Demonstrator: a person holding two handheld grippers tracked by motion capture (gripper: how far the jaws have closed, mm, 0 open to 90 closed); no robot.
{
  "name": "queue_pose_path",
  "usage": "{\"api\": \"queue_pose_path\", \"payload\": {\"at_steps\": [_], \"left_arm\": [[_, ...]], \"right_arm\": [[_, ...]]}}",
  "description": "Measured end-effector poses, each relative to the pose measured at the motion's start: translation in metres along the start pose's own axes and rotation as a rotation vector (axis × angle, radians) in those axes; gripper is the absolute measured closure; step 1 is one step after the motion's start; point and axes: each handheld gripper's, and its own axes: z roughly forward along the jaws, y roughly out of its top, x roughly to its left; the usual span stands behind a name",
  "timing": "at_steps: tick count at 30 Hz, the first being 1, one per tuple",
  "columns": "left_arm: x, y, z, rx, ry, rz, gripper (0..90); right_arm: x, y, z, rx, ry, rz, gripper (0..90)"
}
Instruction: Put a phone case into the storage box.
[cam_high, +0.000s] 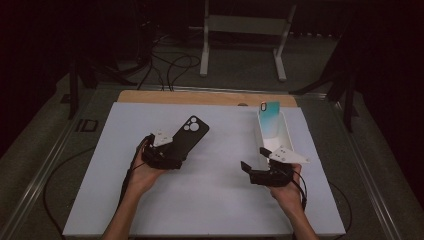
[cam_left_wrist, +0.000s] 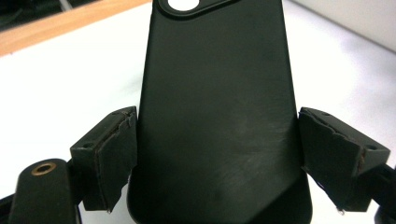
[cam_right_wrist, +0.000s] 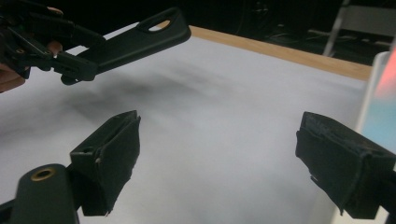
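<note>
Above white mat (cam_high: 215, 200) | left tool (cam_high: 172, 150) clamps black phone case (cam_high: 190, 132) | right tool (cam_high: 256, 167) apart, beside white tray (cam_high: 287, 131)

Dim room, bright white table (cam_high: 210, 200) — soft shadows, perhaps slight blur, dark surroundings

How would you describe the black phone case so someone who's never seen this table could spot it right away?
Start at the white table and look to its left half, where the left hand-held gripper holds the black phone case by its sides, lifted off the surface. It is matte black with round camera cutouts, unlike the teal phone case leaning in the white box on the right.
</note>
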Motion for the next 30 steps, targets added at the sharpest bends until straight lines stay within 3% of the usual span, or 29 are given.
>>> {"api": "queue_pose_path", "payload": {"at_steps": [3,19,30], "left_arm": [[-0.004,0.000,-0.006,-0.024,-0.003,0.005,15.5],[-0.017,0.001,-0.036,-0.163,-0.024,0.055,15.5],[-0.034,0.009,-0.040,-0.203,-0.053,0.085,15.4]], "right_arm": [[0.003,0.009,0.003,0.007,0.012,-0.018,13.1],[0.011,0.061,0.027,0.012,0.080,-0.015,12.2],[0.025,0.086,0.051,0.029,0.185,0.010,14.3]]}}
